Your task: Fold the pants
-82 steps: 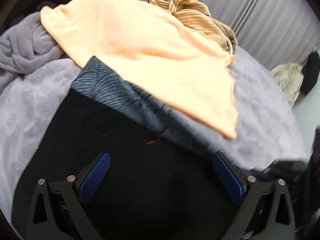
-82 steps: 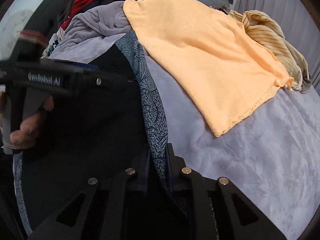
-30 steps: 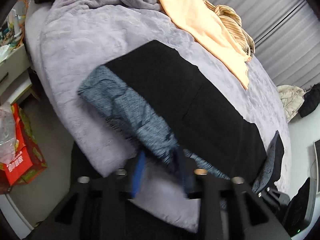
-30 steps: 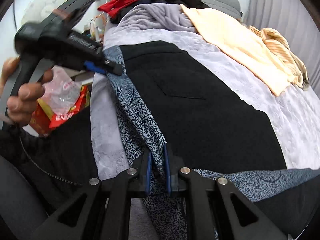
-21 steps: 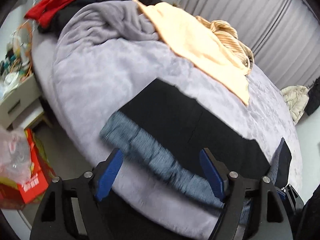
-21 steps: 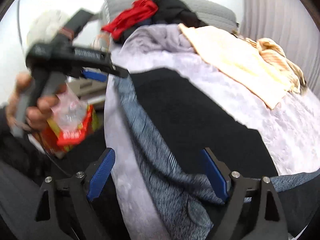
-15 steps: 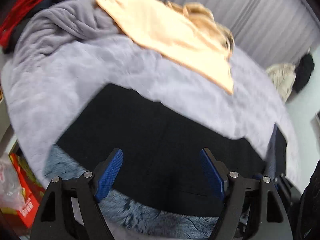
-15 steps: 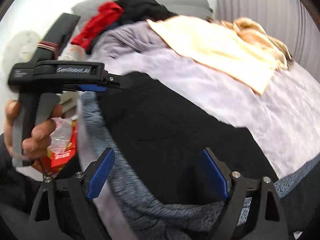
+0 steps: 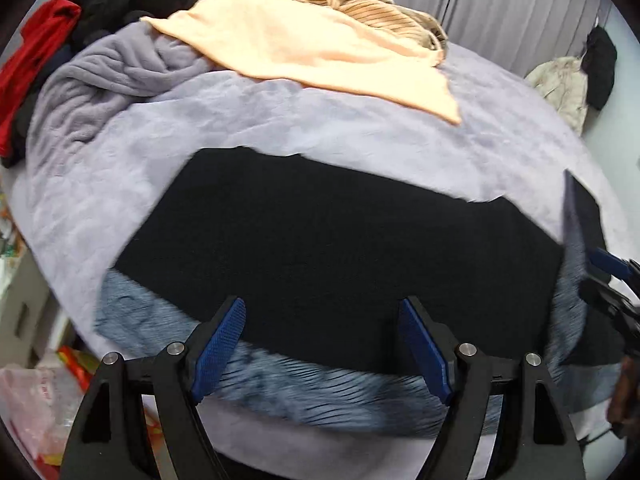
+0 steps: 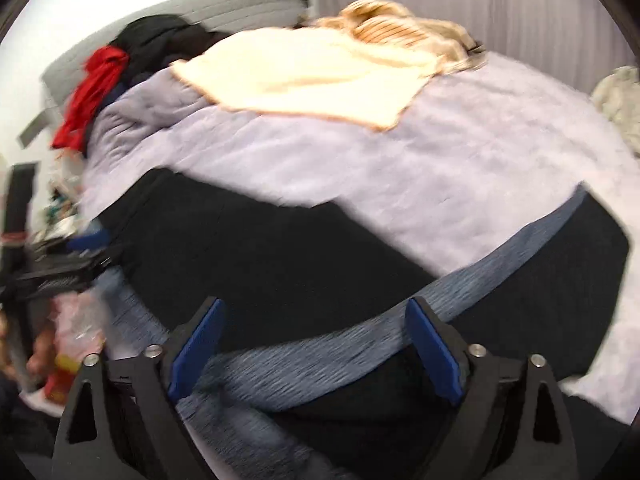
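Black pants [image 9: 340, 248] with a blue-grey patterned band [image 9: 320, 396] along the near edge lie spread flat on the lilac bed cover [image 9: 280, 120]. My left gripper [image 9: 320, 308] hovers open over the near edge, nothing between its blue pads [image 9: 218, 348]. My right gripper [image 10: 314, 308] hangs above the pants [image 10: 280, 264] where the band [image 10: 500, 264] crosses them; its jaws are opening and the pads do not press on the cloth. The right gripper [image 9: 608, 280] shows at the left wrist view's right rim. The left gripper [image 10: 96, 248] shows at the right wrist view's left edge.
A peach cloth [image 9: 320, 52] and a striped tan garment [image 9: 380, 8] lie at the back of the bed. A bunched grey blanket [image 9: 112, 68] and red and black clothes [image 9: 36, 48] sit back left. Bags [image 9: 32, 400] lie on the floor left.
Both grippers were shut on the patterned edge of the pants a second ago; they have let go, opened wide and swung round to face the bed. The pants now lie flat.
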The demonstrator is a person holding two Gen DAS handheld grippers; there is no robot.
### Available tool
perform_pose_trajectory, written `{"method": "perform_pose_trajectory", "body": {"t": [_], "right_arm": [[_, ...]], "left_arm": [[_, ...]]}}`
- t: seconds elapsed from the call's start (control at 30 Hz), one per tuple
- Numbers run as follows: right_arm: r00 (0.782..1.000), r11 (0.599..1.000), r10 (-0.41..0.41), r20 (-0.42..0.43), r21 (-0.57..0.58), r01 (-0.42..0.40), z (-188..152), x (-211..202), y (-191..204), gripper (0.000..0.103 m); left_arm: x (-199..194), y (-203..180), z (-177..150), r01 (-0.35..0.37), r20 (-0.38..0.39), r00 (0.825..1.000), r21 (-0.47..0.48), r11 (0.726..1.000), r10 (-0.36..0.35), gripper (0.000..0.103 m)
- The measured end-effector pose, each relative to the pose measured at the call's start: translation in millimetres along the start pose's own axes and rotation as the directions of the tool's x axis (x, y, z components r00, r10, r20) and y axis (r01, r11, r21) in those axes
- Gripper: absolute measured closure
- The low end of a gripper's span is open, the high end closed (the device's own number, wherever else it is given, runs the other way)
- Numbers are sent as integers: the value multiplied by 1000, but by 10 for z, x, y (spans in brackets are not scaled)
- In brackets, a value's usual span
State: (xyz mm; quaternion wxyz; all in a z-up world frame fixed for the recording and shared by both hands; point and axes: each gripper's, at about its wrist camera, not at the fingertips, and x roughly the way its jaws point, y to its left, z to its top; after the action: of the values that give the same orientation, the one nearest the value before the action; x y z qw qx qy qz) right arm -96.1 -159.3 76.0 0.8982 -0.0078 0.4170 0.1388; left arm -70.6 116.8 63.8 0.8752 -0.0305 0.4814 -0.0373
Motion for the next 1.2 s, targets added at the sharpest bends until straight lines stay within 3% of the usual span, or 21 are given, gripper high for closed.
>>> {"method": "perform_pose_trajectory", "body": {"t": [0.07,0.13,0.2,0.23,0.27,0.3,0.33,0.37,0.43,0.47,0.5,0.57,0.67,0.73,0.83,0.9,0.97,1.0,1.07,1.13,1.2], "right_arm": [[985,985,-172,2,15,172,191,112,-135,2],[937,935,-350,-16,55,350,389,267,-316,0],[852,846,-516,-90,107,523,564,472,-531,0],[776,775,-606,-178,91,626,653,642,-632,0],[718,727,-658,-225,57,684,706,783,-680,0],[678,698,-687,-261,22,716,707,904,-718,0],[665,699,-681,-306,-3,715,708,1049,-761,0],[676,720,-648,-351,8,694,685,1140,-812,1],[719,751,-567,-401,106,652,482,1110,-974,12],[740,752,-538,-404,166,638,432,1069,-1025,23],[746,742,-533,-400,202,639,379,1010,-1065,33],[766,730,-506,-396,277,625,283,886,-1149,41],[777,719,-491,-395,319,617,244,797,-1163,48],[774,715,-495,-396,320,621,133,693,-1127,55],[780,714,-489,-390,335,615,122,628,-1202,78],[785,692,-496,-372,376,616,41,454,-1263,83],[780,663,-514,-356,412,625,-107,227,-1332,83],[784,657,-513,-350,428,621,-191,119,-1369,83],[784,648,-523,-336,441,621,-395,-96,-1368,82],[750,628,-569,-337,412,661,-552,-258,-1294,82],[744,621,-574,-342,410,668,-674,-369,-1223,82]], "left_arm": [[77,-159,33,34,-19,999,9,999,-33,23],[173,-355,41,63,-43,997,28,998,-61,23],[239,-553,4,49,-38,998,80,996,-46,23],[269,-629,-25,20,-33,999,110,994,-17,22],[295,-688,-57,-1,-27,1000,137,991,5,13],[310,-730,-96,-1,-25,1000,155,988,5,8],[318,-747,-129,-3,-21,1000,165,986,6,6],[314,-752,-152,-11,-14,1000,172,985,14,6],[308,-761,-185,-15,-7,1000,184,983,16,5],[321,-765,-183,-15,-7,1000,183,983,17,5],[330,-751,-181,-15,-11,1000,178,984,17,3],[353,-769,-202,-16,-13,1000,173,985,18,1],[364,-805,-166,-38,-26,999,164,986,43,1],[356,-855,-87,21,-56,998,135,991,-14,1],[358,-1026,-8,97,-95,992,166,981,-82,1],[438,-1153,-57,-37,-83,995,239,970,58,1],[401,-1182,-141,-164,2,985,299,940,171,1],[337,-1184,-179,-241,68,970,325,914,232,1],[221,-1200,-248,-379,184,925,373,847,333,1],[156,-1170,-271,-412,214,910,398,820,354,1],[130,-1096,-244,-435,204,900,388,813,384,1]]}}
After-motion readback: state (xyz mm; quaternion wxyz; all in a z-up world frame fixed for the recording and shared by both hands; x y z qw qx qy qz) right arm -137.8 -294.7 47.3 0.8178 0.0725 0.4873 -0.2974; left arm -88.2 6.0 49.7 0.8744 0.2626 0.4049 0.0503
